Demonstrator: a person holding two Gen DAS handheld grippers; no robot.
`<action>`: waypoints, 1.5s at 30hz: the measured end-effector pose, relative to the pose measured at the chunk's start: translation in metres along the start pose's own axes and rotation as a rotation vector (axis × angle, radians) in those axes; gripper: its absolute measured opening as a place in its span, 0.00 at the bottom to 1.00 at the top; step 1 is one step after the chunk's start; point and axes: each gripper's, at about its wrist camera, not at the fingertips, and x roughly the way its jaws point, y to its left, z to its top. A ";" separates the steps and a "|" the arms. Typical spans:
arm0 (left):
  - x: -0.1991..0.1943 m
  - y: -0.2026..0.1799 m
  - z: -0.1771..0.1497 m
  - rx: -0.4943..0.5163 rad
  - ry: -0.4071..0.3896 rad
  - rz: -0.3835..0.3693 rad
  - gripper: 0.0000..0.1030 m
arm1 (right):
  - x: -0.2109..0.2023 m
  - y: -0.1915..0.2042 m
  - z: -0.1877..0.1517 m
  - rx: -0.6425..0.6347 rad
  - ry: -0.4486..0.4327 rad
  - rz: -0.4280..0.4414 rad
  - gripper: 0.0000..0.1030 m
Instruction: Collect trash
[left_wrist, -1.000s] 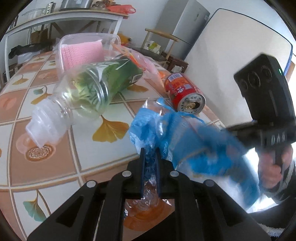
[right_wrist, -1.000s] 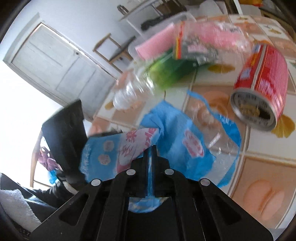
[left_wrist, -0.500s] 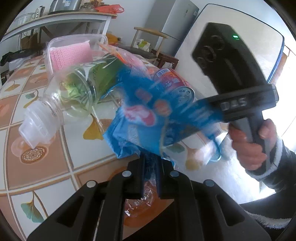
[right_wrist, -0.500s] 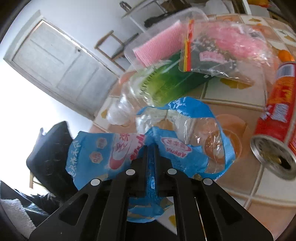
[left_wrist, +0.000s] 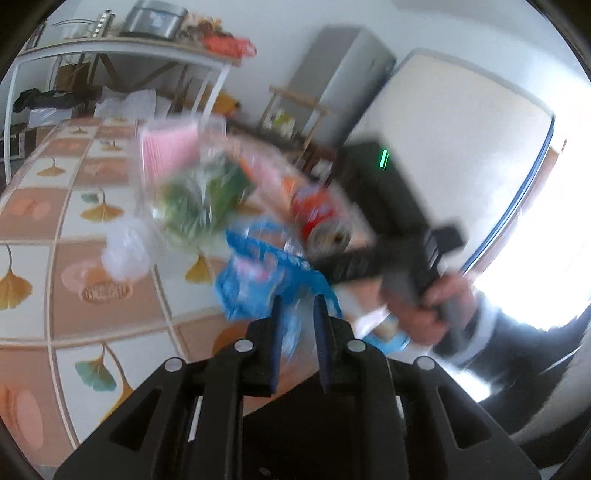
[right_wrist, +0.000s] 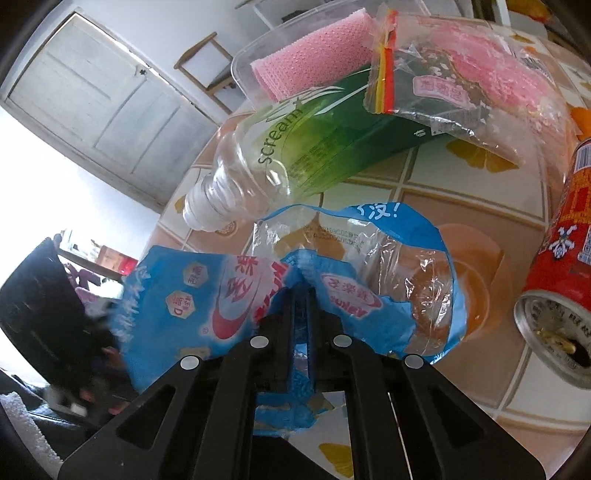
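— Where is the blue wrapper (right_wrist: 343, 266) sitting?

— It is hanging over the tiled table (right_wrist: 480, 199), pinched in the clenched jaws of the right gripper (right_wrist: 300, 295).

— And the left gripper (left_wrist: 298, 306)?

— Its jaws are standing parted, the wrapper's blurred edge lying between them.

— What is lying nearby?

— A plastic bottle (right_wrist: 295, 147) with a green label is lying just behind, and a red can (right_wrist: 565, 266) is lying to the right.

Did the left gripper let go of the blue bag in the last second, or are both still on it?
The left gripper has opened: its fingers, clamped on the blue bag a second ago, now stand apart with the plastic loose between them. The right gripper stays shut on the bag. The bottle, red can and pink-sponge container lie on the table as before.
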 end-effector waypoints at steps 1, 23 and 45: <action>-0.002 0.001 0.004 -0.008 -0.022 -0.010 0.17 | 0.003 0.003 -0.002 0.000 -0.001 0.002 0.05; -0.015 0.005 0.019 0.002 -0.139 0.095 0.20 | 0.002 -0.009 -0.020 0.090 -0.018 0.097 0.05; 0.044 0.017 -0.006 0.024 0.089 0.104 0.38 | -0.012 -0.030 -0.020 0.145 0.002 0.175 0.04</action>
